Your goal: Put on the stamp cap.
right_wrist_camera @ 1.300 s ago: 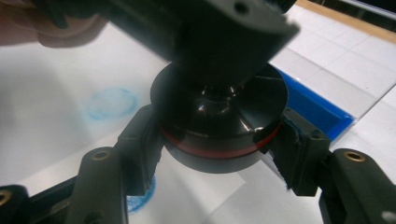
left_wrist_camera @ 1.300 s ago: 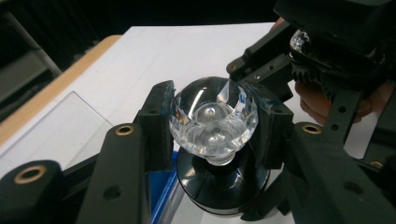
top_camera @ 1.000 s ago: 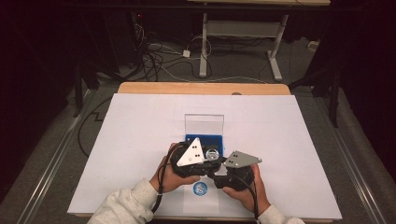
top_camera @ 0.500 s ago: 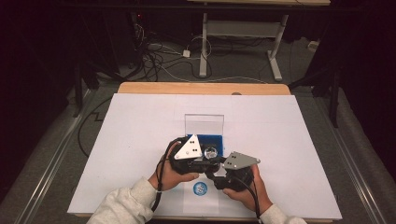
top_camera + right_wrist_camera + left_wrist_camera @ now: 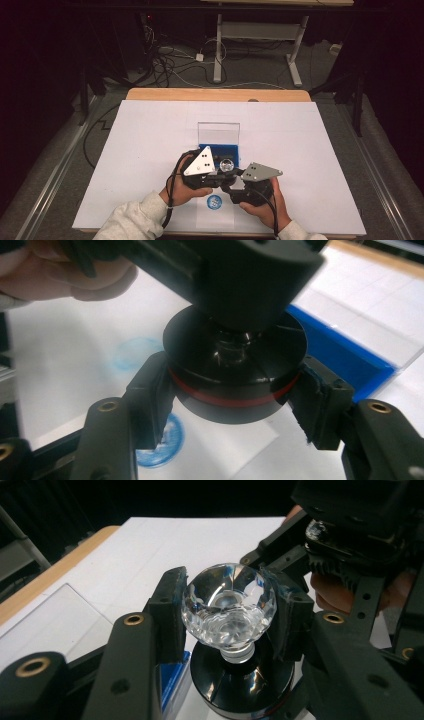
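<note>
Holding, left gripper point(image 5: 227, 612): its two black jaws are clamped on the faceted crystal knob point(image 5: 228, 605), pads pressing both sides of the clear head.
Holding, right gripper point(image 5: 235, 400): its jaws are closed around the black round base point(image 5: 235, 382), gripping at its red ring.
Knob and base: the knob's short neck sits in the middle of the base, directly on top of it; both are lifted off the table, just in front of the person.
Hands: two, one per gripper, meeting close together at the near edge of the white sheet point(image 5: 150, 130).
Sticker point(image 5: 214, 202): one round blue mark on the sheet, under the grippers.
Blue tray point(image 5: 220, 152): one, just beyond the grippers; what lies in it I cannot tell, the grippers cover most of it.
Clear lid point(image 5: 218, 133): one, standing up behind the tray.
Table point(image 5: 215, 94): wooden far edge beyond the sheet.
</note>
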Motion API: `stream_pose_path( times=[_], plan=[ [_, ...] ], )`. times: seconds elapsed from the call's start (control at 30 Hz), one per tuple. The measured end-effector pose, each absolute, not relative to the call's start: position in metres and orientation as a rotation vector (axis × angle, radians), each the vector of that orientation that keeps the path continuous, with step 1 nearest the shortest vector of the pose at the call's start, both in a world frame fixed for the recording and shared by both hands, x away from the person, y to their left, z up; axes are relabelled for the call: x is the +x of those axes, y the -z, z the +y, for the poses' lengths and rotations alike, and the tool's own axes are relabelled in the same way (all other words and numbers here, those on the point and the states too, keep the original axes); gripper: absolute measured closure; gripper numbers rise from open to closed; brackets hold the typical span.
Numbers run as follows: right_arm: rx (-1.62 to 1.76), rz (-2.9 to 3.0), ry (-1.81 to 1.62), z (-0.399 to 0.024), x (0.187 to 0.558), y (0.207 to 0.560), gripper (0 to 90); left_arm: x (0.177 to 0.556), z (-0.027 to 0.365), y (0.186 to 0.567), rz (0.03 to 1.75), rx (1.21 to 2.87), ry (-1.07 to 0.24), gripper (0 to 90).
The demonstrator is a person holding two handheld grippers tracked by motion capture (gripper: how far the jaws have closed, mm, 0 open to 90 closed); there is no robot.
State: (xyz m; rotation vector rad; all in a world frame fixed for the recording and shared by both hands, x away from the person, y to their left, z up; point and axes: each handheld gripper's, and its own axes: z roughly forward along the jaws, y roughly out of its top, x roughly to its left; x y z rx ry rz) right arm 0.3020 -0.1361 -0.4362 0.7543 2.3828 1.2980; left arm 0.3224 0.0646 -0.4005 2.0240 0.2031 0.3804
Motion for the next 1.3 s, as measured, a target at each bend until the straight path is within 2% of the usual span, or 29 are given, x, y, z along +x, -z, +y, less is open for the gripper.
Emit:
stream_pose_path(
  times=[0.27,0.6,0.77,0.87,0.97,1.07,1.3],
  plan=[
    [0.767,2.404,-1.309,-0.135,0.302,0.439,39.0,0.318,0.061,0.401,0.157,2.061,-0.431,55.2],
    [0.718,2.455,-1.167,-0.136,0.307,0.453,38.9,0.330,0.060,0.413,0.189,2.153,-0.320,54.8],
    [0.694,2.444,-1.159,-0.135,0.305,0.450,38.9,0.328,0.061,0.409,0.188,2.129,-0.324,54.4],
    [0.687,2.439,-1.164,-0.136,0.305,0.448,38.9,0.328,0.061,0.407,0.195,2.116,-0.307,49.3],
    [0.677,2.446,-1.167,-0.134,0.303,0.447,38.9,0.326,0.061,0.407,0.176,2.101,-0.296,48.1],
    [0.665,2.446,-1.172,-0.134,0.303,0.446,38.9,0.324,0.061,0.405,0.173,2.084,-0.321,53.1],
    [0.668,2.481,-1.189,-0.135,0.303,0.447,38.9,0.324,0.060,0.404,0.147,2.128,-0.312,54.9]
  ],
)
